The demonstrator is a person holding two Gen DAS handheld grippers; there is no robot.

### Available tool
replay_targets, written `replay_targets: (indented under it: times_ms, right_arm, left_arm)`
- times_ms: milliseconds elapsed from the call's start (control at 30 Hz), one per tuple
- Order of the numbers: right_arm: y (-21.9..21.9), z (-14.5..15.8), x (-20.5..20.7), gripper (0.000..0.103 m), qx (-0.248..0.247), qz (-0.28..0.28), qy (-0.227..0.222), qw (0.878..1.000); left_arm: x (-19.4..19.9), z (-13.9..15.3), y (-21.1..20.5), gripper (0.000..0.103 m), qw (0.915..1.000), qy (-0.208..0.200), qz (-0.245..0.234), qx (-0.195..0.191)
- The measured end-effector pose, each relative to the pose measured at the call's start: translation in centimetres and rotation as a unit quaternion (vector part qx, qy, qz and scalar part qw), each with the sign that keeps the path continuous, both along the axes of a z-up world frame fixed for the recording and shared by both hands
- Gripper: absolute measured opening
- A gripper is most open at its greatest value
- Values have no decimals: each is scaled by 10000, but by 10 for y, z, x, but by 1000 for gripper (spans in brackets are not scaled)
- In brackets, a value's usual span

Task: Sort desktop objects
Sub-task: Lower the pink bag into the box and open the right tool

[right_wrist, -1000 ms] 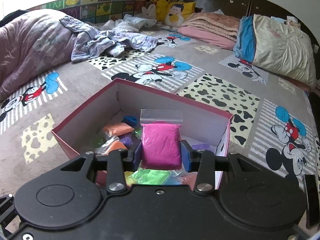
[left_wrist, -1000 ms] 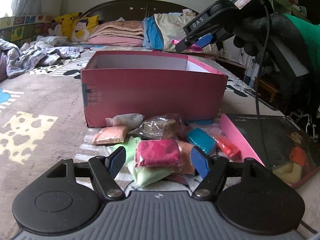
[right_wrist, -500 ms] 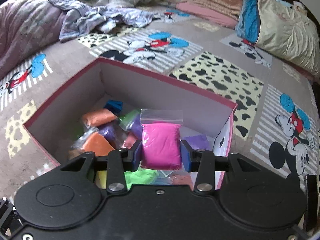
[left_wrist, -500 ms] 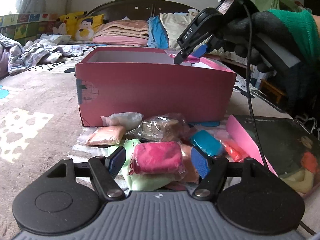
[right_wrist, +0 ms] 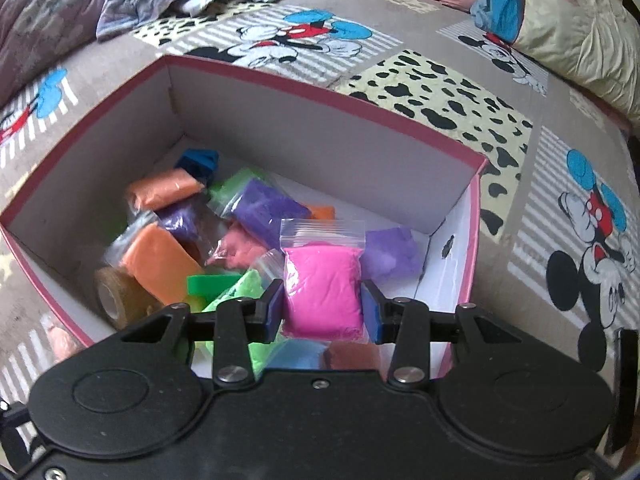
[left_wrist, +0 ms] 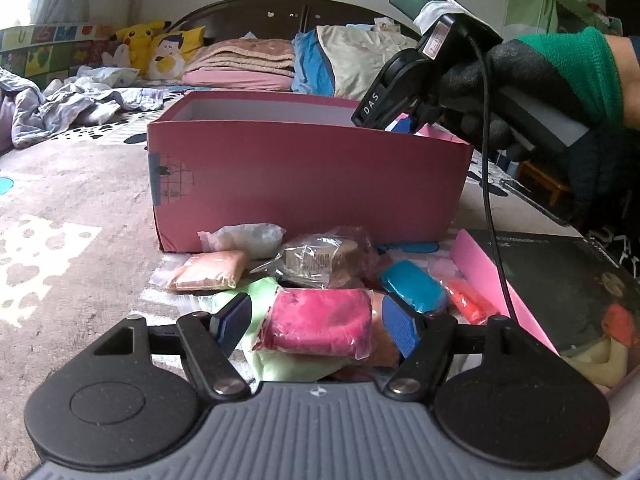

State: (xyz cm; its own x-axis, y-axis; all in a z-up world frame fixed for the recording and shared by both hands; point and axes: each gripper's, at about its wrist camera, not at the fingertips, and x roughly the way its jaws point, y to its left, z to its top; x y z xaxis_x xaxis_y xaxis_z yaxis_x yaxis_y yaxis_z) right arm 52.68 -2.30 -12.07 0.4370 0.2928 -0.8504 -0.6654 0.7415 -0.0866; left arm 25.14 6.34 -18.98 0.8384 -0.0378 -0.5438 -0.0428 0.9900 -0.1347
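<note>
A pink cardboard box [left_wrist: 304, 184] stands on the bed, and its inside [right_wrist: 320, 128] holds several coloured clay bags. My right gripper [right_wrist: 322, 306] is shut on a magenta clay bag [right_wrist: 322, 280] and hangs over the box's right part, pointing steeply down. In the left wrist view that right gripper [left_wrist: 384, 108] dips behind the box's far right rim, held by a gloved hand [left_wrist: 540, 80]. My left gripper [left_wrist: 318, 322] is open, low over the pile in front of the box. A dark pink clay bag [left_wrist: 320, 316] lies between its fingers, which stand clear of it.
The pile also has a blue bag [left_wrist: 412, 288], a peach bag [left_wrist: 208, 276], a white bag [left_wrist: 244, 236], a wrapped brown roll [left_wrist: 320, 260] and green bags [left_wrist: 260, 292]. A dark lid with a pink edge [left_wrist: 560, 288] lies on the right. Pillows [left_wrist: 352, 60] and crumpled clothes [left_wrist: 80, 100] lie behind.
My right gripper has sunk towards the box and tipped further down, still with the magenta bag in it, so more of the box's inside shows. The left gripper has barely moved.
</note>
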Motion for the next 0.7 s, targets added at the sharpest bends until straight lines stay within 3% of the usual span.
replay_targets:
  times_ms: [333, 500, 700]
  right_arm:
    - [4, -1, 1, 41, -157, -40, -31, 9999]
    - [1, 3, 0, 61, -128, -132, -179, 9997]
    - [-7, 18, -15, 61, 107, -81, -536, 9985]
  left_arm:
    - [0, 0, 1, 71, 10000, 1, 3, -17]
    - [0, 0, 1, 71, 10000, -3, 6, -6]
    - [-1, -1, 0, 71, 10000, -4, -41, 0]
